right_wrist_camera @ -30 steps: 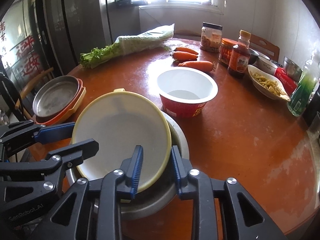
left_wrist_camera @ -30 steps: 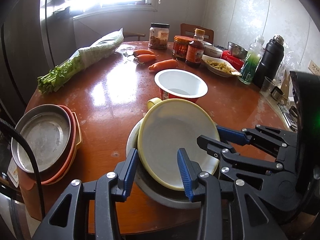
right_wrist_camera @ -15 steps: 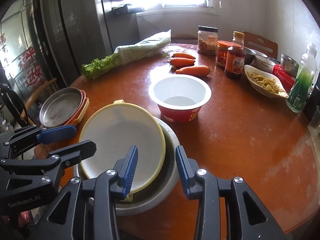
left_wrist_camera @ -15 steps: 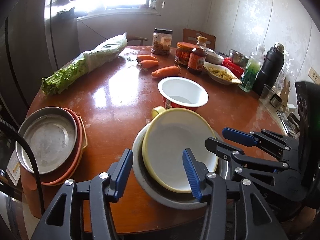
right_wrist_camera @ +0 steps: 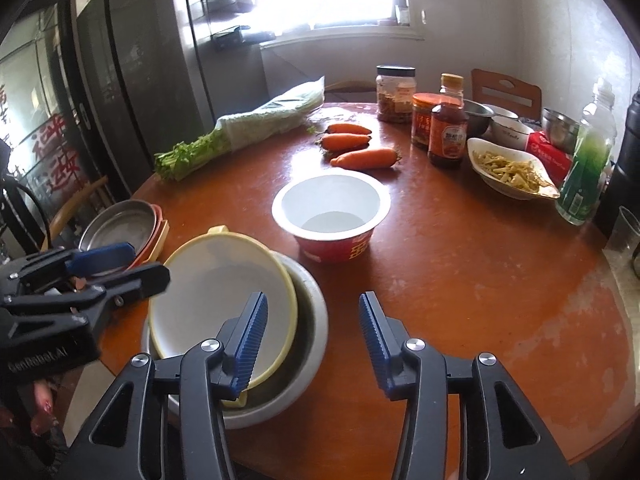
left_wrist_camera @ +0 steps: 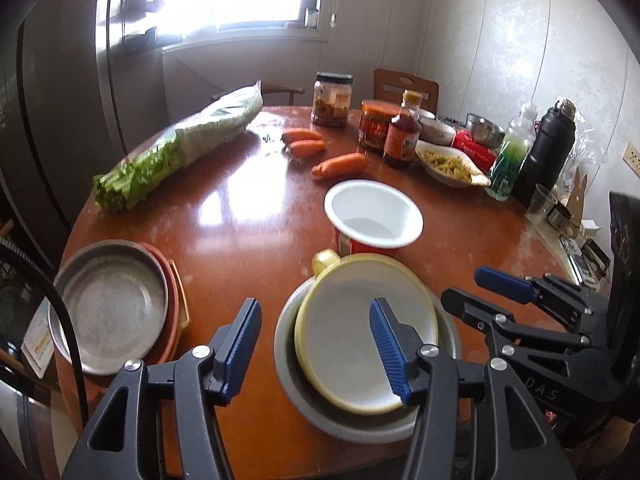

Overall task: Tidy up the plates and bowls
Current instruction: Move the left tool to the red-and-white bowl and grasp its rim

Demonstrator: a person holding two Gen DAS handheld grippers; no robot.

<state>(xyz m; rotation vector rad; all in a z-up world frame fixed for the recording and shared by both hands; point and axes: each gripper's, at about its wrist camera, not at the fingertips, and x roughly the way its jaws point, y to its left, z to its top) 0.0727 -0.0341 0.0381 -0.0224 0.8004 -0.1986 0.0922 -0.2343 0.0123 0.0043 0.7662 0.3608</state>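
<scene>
A yellow-rimmed white bowl (left_wrist_camera: 352,344) (right_wrist_camera: 216,292) with a small handle sits nested in a steel bowl (left_wrist_camera: 304,412) (right_wrist_camera: 312,320) at the table's near edge. My left gripper (left_wrist_camera: 314,308) hovers above the bowls' left side with its jaws opening. The pads touch nothing. My right gripper (right_wrist_camera: 313,300) hovers over the bowls' right rim, also opening, with nothing gripped. Just behind the bowls stands a red paper bowl (left_wrist_camera: 372,216) (right_wrist_camera: 332,208) with a white inside. A steel plate (left_wrist_camera: 108,308) (right_wrist_camera: 120,228) lies on red and orange plates at the left edge.
The round brown table (left_wrist_camera: 240,200) also carries bagged celery (left_wrist_camera: 180,148), three carrots (right_wrist_camera: 364,158), jars and a sauce bottle (right_wrist_camera: 446,132), a dish of food (right_wrist_camera: 508,170), a green bottle (left_wrist_camera: 510,160) and a black flask (left_wrist_camera: 544,152). A fridge stands at left.
Both grippers released the yellow bowl, opened and drew up and back. The bowl went from tilted to resting in the steel bowl.
</scene>
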